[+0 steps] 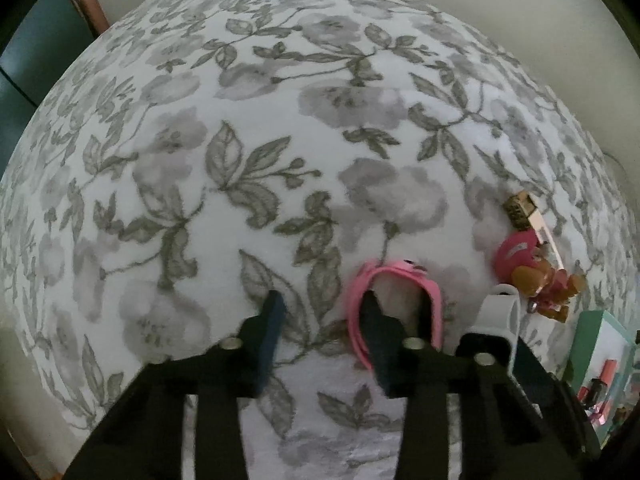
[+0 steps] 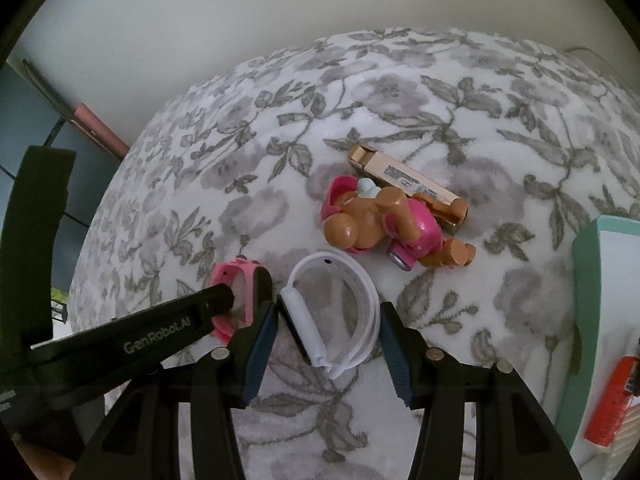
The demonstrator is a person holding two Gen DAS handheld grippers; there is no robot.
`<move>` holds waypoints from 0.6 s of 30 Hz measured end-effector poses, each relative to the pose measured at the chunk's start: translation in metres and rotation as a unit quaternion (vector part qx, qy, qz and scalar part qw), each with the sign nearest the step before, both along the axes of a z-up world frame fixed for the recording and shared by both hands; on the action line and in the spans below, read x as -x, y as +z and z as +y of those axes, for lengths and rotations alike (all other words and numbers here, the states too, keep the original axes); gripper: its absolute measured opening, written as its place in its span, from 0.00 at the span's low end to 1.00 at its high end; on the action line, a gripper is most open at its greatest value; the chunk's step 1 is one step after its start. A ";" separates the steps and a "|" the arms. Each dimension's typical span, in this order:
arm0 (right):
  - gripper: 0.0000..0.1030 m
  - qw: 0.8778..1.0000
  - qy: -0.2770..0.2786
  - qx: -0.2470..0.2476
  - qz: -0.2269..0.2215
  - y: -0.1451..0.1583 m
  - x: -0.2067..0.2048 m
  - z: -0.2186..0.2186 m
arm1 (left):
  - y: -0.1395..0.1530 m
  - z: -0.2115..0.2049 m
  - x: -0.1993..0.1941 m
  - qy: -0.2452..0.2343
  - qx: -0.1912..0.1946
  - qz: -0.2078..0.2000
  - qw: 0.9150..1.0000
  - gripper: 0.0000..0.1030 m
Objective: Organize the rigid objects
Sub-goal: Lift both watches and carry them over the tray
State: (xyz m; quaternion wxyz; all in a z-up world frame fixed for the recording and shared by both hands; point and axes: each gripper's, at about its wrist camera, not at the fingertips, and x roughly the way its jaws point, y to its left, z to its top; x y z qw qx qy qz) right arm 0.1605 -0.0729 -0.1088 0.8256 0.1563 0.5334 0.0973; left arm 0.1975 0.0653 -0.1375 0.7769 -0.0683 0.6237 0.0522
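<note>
White silicone forms the fitness band (image 2: 340, 280), a closed loop with a dark tracker body on its left side, lying flat on the floral fleece blanket (image 2: 480, 140). The right gripper (image 2: 328, 344) pinches it: one pad bears on the tracker body, the other on the outer strap.

Just beside it on the left lies the pink watch band (image 1: 394, 276), also looped. The left gripper (image 1: 324, 320) stands spread, one finger inside the pink loop and the other outside on the blanket. The near side of the loop lies between them, with a clear gap to the outer finger.

Beyond the white band, near but apart, lies a brown toy dog (image 2: 372, 220) in pink gear. It touches a narrow gold carton (image 2: 408, 184) behind it.

A mint-green box (image 2: 584, 320) bounds the right edge; an orange-red item (image 2: 616, 396) lies in it. Open blanket extends left and forward to the pale wall (image 2: 280, 20).
</note>
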 end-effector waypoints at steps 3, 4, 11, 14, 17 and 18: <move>0.52 1.000 0.000 -0.001 0.002 0.001 0.001 -0.002 | 0.001 -0.009 -0.001 -0.007 0.009 -0.002 1.000 0.14; 0.52 1.000 -0.001 -0.002 0.002 0.001 0.001 -0.003 | 0.002 -0.010 -0.001 -0.006 0.011 -0.002 1.000 0.13; 0.52 1.000 -0.005 -0.004 0.006 0.005 0.004 -0.008 | 0.008 -0.010 0.001 0.001 0.024 -0.004 1.000 0.06; 0.52 1.000 -0.006 -0.009 0.006 0.008 0.006 -0.012 | 0.012 -0.007 0.001 0.003 0.023 -0.011 1.000 0.06; 0.52 1.000 -0.003 -0.010 -0.002 0.017 0.008 -0.015 | 0.025 -0.002 0.003 0.007 0.024 -0.021 0.999 0.06; 0.52 1.000 -0.002 -0.010 -0.005 0.021 0.009 -0.016 | 0.029 -0.002 0.004 0.008 0.024 -0.026 0.999 0.06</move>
